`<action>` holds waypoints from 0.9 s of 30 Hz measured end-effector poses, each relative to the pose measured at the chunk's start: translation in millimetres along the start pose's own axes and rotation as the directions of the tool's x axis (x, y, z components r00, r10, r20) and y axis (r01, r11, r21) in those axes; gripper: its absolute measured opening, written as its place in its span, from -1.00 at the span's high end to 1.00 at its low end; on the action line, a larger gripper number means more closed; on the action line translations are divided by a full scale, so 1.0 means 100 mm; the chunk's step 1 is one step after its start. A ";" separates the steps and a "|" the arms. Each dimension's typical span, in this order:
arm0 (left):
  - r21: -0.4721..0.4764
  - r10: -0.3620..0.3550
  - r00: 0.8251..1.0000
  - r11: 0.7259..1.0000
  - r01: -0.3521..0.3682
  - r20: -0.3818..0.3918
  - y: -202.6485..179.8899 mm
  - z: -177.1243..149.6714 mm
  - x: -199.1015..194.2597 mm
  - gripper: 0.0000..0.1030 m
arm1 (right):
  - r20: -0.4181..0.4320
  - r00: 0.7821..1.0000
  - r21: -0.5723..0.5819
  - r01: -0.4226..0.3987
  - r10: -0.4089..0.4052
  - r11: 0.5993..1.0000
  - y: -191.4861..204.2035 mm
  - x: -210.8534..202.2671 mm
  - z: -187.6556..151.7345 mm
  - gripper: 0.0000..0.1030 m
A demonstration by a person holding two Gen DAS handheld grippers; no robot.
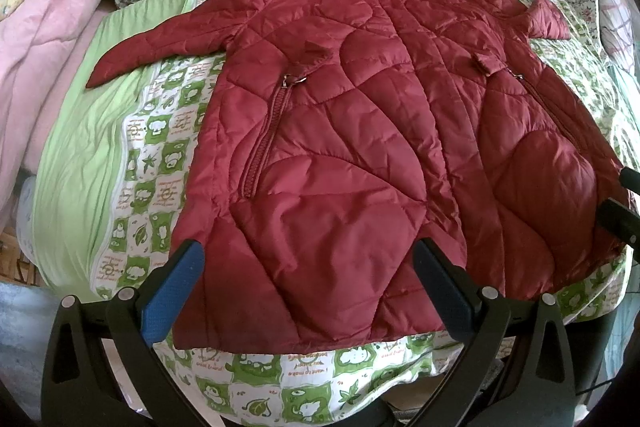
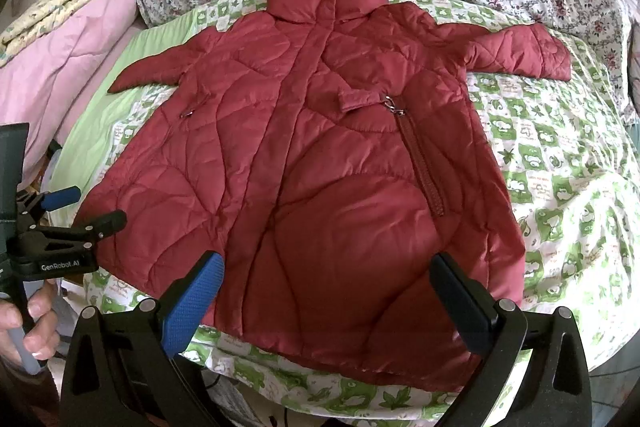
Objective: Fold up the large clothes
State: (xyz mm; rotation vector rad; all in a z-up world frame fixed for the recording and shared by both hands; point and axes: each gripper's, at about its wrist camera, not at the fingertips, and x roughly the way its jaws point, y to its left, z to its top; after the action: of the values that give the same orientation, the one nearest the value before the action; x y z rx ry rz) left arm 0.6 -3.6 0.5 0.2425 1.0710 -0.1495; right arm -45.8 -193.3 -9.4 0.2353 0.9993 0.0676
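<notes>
Jacket (image 1: 360,131) hem behind tongs

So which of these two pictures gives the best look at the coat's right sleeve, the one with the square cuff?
The right wrist view: the right sleeve lies fully spread on the green-patterned sheet, cuff and quilting plain. In the left wrist view that sleeve is squeezed toward the picture's edge, small and foreshortened; only its cuff end shows clearly.
</notes>
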 end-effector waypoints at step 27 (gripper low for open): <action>-0.029 -0.006 0.998 1.000 0.004 -0.059 0.12 0.16 0.28 -1.00 | 0.055 0.998 0.110 0.000 -0.006 0.994 -0.60 0.06 0.28 -1.00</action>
State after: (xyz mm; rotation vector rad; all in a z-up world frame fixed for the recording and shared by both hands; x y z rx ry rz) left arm 30.5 3.5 -15.0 0.2196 1.1321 -0.1321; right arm -22.5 -255.0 -13.7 0.3352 0.9493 0.0034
